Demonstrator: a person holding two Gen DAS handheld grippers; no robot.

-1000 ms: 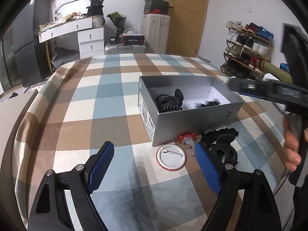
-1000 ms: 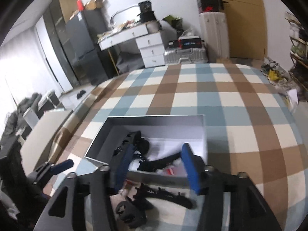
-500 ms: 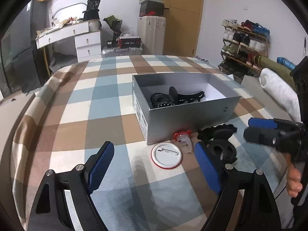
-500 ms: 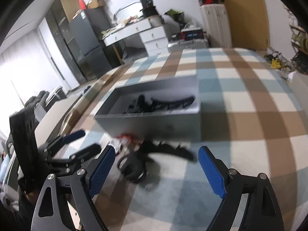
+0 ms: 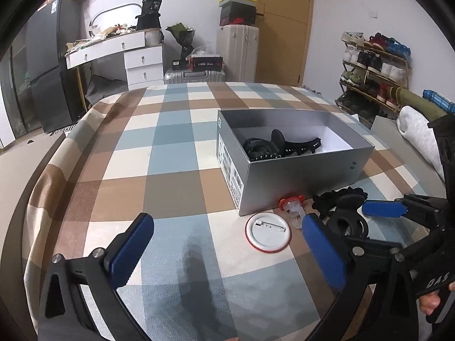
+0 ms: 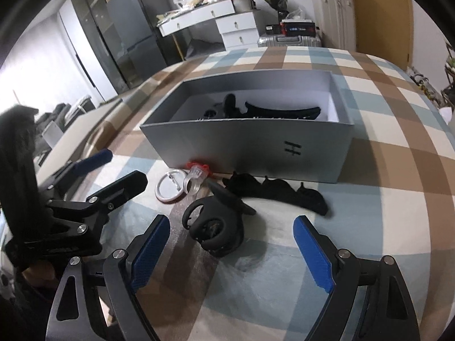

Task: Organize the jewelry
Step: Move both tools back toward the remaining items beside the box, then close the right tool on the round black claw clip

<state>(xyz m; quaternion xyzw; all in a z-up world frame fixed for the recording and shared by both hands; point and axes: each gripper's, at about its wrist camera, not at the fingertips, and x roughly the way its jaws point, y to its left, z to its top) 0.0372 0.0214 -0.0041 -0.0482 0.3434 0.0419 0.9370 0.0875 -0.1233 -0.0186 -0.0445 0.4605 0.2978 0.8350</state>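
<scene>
Both tongs are spread wide and pinch nothing – the left gripper (image 5: pixel 227 251) hangs over the checked cloth (image 5: pixel 170 153) near the round white badge (image 5: pixel 268 232), the right gripper (image 6: pixel 231 248) faces the black hair claw (image 6: pixel 216 227). A long black clip (image 6: pixel 280 191) lies beside the grey box (image 6: pixel 256 145), which already holds more black clips (image 5: pixel 280 146)

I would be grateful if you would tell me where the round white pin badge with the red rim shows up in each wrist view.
Left wrist view: the badge lies lower centre-right on the checked cloth, just in front of the grey box's near corner.
Right wrist view: the badge lies left of centre, beside the clear clip with the red cap.
Shared landmark: the grey box.
</scene>
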